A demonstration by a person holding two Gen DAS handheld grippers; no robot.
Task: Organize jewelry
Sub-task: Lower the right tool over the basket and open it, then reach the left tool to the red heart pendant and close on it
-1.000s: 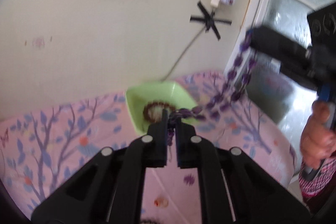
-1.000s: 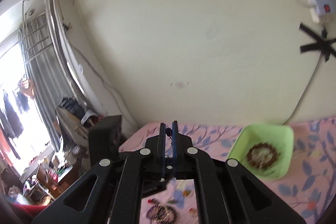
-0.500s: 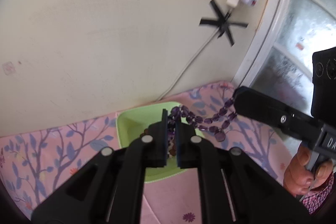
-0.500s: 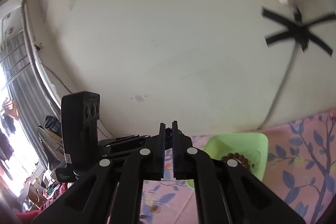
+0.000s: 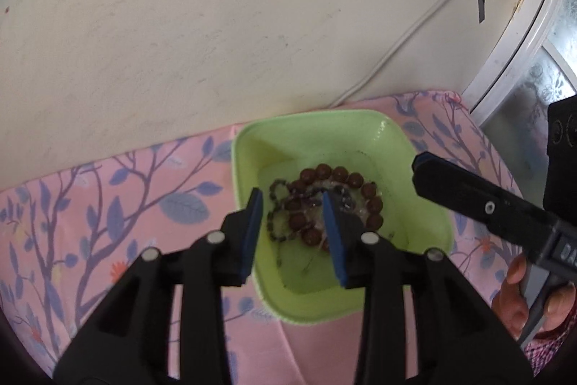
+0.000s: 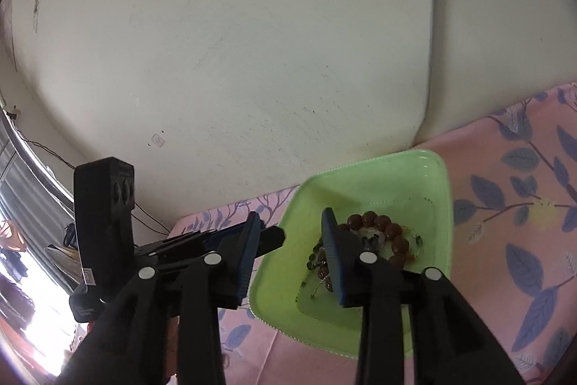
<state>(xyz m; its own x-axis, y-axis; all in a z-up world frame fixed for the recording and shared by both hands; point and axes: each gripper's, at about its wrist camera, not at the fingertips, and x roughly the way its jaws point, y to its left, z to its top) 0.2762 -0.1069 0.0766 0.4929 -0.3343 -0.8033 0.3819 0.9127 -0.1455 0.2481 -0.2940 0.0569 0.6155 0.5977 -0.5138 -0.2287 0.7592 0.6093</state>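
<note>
A green tray (image 5: 414,222) sits on the pink cloth against the wall. Inside it lie a brown bead bracelet (image 5: 339,175) and a dark purple bead necklace (image 5: 274,204), loosely heaped together. My left gripper (image 5: 291,202) hovers just above the tray, its jaws opening, with nothing pressed between the pads. My right gripper (image 5: 420,168) reaches in from the right. In the right wrist view the right gripper (image 6: 290,222) is over the tray (image 6: 378,157) too, jaws opening and empty. The bracelet (image 6: 382,222) and necklace (image 6: 313,258) lie below it, with the left gripper (image 6: 276,237) at its left.
The pink cloth (image 5: 119,204) with purple branches covers the surface. A cream wall (image 5: 216,24) stands right behind the tray, with a white cable (image 5: 389,53) taped to it. A white window frame (image 5: 519,35) is at the right. A person's hand (image 5: 515,291) holds the right gripper.
Both grippers came down over the green tray. The purple necklace that hung stretched between them was let go and now lies in the tray. Both pairs of jaws have parted.
</note>
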